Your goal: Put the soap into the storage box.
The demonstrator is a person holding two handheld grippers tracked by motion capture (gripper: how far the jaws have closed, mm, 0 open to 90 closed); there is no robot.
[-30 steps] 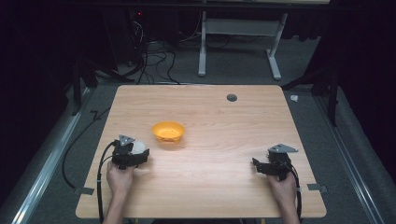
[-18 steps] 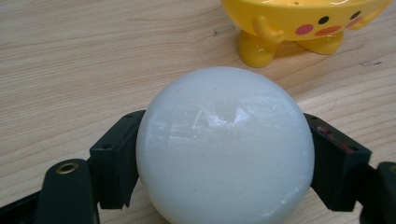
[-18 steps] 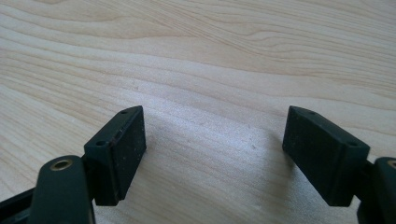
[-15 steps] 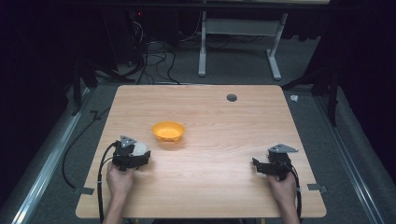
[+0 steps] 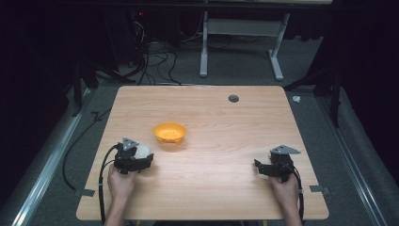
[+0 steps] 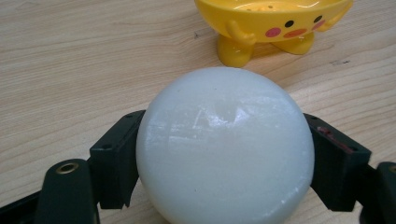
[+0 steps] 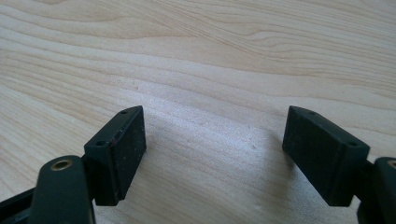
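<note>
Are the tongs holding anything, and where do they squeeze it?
The left tongs hold a white ball, squeezing it at its two opposite sides. The right tongs are open and hold nothing.

I see a white ball (image 6: 224,147), smooth, glossy and slightly translucent, clamped on both sides between the black jaws of my left gripper (image 5: 141,157), low over the near left part of the wooden table. Just beyond it stands a yellow bowl (image 5: 170,133) with a duck face and small feet, upright.
</note>
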